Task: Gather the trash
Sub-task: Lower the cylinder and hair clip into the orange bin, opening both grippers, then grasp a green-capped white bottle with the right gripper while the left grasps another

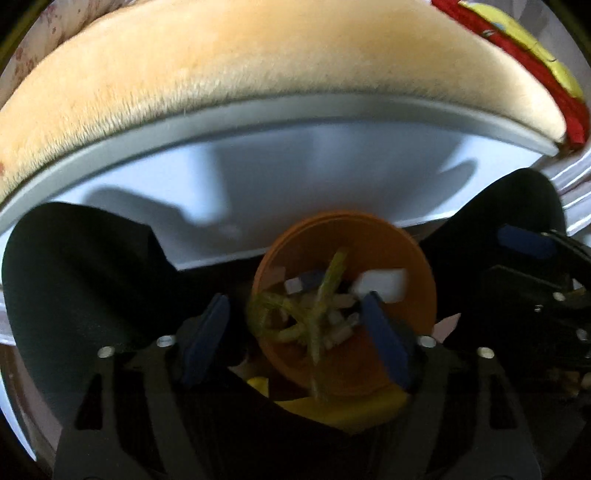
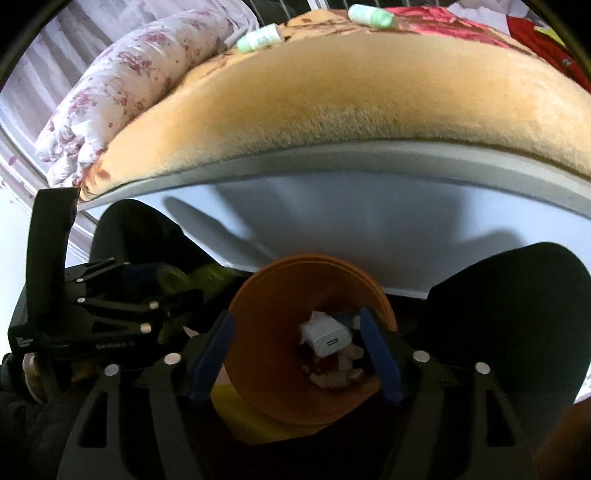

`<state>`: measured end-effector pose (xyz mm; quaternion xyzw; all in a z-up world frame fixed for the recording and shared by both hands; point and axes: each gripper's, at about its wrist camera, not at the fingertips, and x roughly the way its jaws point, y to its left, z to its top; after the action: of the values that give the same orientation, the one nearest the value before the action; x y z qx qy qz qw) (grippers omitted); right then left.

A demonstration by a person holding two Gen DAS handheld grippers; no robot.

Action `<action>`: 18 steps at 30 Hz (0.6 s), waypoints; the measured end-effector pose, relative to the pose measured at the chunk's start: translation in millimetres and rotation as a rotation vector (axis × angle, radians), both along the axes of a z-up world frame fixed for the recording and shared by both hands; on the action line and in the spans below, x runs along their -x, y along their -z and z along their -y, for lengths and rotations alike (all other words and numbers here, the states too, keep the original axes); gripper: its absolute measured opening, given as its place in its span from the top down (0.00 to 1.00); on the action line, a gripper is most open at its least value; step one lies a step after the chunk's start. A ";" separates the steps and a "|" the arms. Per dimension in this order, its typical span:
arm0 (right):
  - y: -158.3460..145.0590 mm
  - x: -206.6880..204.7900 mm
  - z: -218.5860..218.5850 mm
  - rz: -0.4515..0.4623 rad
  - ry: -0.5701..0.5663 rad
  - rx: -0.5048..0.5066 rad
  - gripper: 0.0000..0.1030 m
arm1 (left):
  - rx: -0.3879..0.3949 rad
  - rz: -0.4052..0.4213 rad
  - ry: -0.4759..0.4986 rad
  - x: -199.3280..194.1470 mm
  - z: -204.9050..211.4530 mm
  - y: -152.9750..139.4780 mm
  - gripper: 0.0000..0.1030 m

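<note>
A bed's grey-white frame (image 2: 332, 162) carries a tan plush blanket (image 2: 332, 96); a rolled floral quilt (image 2: 122, 85) lies at its left end in daylight.

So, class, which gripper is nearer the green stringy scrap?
Left. The left gripper has the green scrap between its open fingers; the right gripper sits aside, over the orange bin.

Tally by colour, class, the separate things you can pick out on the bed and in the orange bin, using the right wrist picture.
Pale green rolls on the bed: 2
Orange bin: 1
White charger block in the bin: 1
Total: 4
The small scraps around the charger are too jumbled to count.
</note>
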<state>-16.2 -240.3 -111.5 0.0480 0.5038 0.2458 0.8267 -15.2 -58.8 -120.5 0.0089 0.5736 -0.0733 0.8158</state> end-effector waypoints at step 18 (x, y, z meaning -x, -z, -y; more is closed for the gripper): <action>-141.3 -83.4 23.6 0.288 -0.038 -0.033 0.24 | 0.123 0.313 0.032 -18.5 -19.9 -118.7 0.18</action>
<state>67.2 -263.8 29.9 0.0165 0.3768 0.2739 0.8847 3.3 -38.9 -1.8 -0.0206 0.4338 -0.1192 0.8928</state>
